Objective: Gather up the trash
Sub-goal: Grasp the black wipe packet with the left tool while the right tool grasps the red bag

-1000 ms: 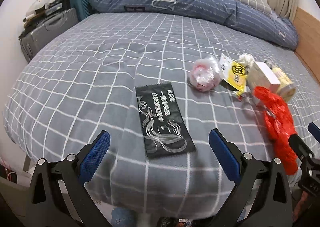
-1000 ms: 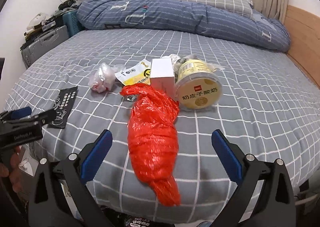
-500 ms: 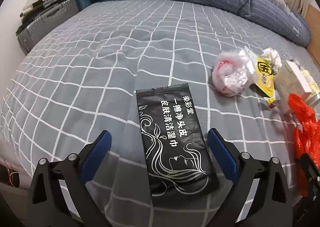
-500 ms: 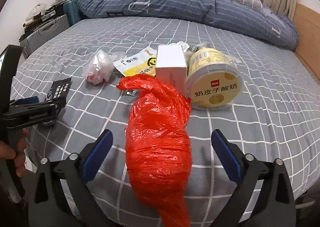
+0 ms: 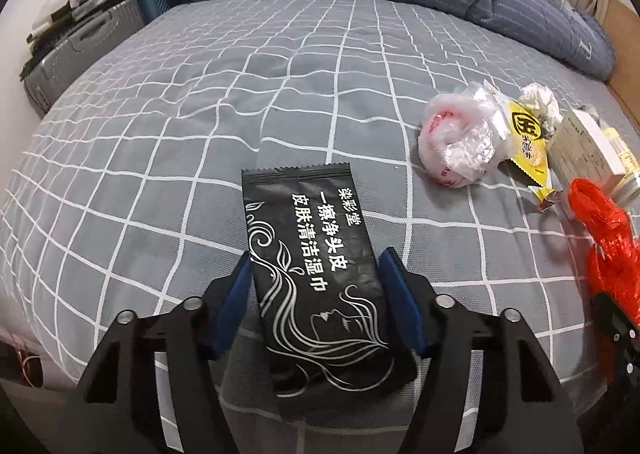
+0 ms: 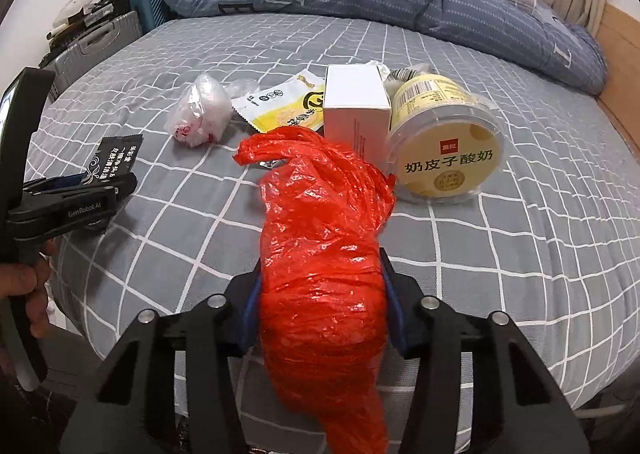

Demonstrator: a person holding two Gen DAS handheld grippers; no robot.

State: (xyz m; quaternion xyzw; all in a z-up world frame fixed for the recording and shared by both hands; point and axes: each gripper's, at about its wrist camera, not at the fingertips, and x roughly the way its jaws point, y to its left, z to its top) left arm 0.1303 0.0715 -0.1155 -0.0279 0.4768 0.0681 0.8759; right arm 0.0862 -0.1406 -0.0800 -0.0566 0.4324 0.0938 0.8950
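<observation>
On the grey checked bed [image 5: 200, 102], your left gripper [image 5: 316, 294] has just closed on the flat black foil sachet [image 5: 316, 266], your right gripper [image 6: 320, 294] on the crumpled red plastic bag [image 6: 320, 254]; remaining litter is uncollected.

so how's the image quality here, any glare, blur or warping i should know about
Left wrist view: sharp, strong fisheye bulge in the bed sheet grid, dark vignette corners, text on the black packet readable. Right wrist view: also sharp, glossy highlights on the red bag, yogurt tub label legible, window top right bright, edges bent.
</observation>
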